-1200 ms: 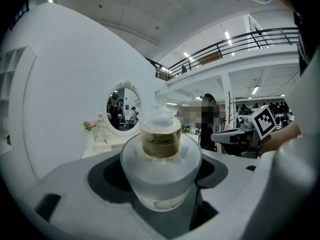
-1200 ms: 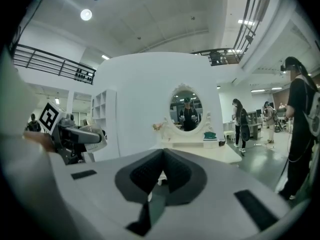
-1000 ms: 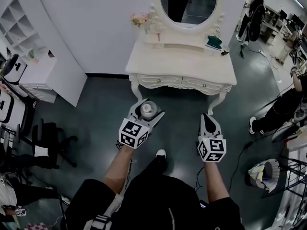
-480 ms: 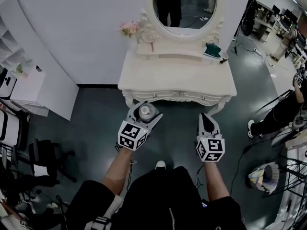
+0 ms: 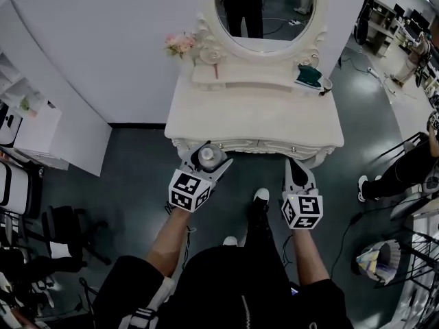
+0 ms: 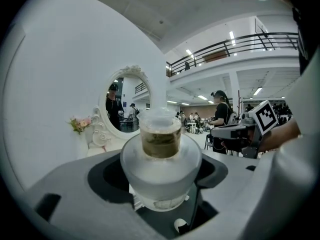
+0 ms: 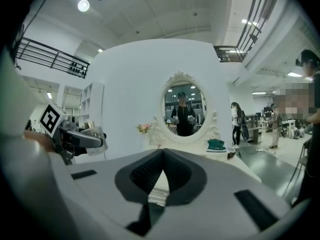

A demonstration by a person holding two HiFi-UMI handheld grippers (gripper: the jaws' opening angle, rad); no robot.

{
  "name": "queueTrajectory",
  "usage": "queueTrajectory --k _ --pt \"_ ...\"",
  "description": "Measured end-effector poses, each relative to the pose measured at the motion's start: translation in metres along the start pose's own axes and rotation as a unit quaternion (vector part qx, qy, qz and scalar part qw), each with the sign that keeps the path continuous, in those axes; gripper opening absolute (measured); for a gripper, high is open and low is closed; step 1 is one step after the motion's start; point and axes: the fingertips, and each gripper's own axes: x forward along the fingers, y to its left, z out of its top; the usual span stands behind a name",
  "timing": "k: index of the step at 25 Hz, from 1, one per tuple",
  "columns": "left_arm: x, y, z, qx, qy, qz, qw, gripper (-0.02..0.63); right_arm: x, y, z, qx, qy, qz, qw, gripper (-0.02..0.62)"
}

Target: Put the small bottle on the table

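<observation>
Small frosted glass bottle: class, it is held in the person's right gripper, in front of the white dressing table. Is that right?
Not quite. The small frosted glass bottle is held in the left gripper, not the right, as the left gripper view shows. The right gripper has its fingers together with nothing between them. The rest stands: the bottle is in front of the white dressing table.
</observation>
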Motion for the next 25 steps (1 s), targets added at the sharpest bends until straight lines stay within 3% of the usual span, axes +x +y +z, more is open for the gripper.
queueTrajectory --k 7,18,25 --pt "0.079 0.033 0.016 0.000 0.007 0.008 0.9999 0.338 0.082 -0.052 0.011 0.002 0.005 0.016 1.000 0.002" --pt "0.221 0.113 0.066 -0.006 0.003 0.054 0.9985 0.338 0.244 -0.136 0.053 -0.008 0.007 0.073 0.997 0.002" --pt "0.282 0.160 0.102 0.003 -0.008 0.077 0.9970 0.339 0.324 -0.158 0.072 -0.013 0.009 0.109 0.994 0.002"
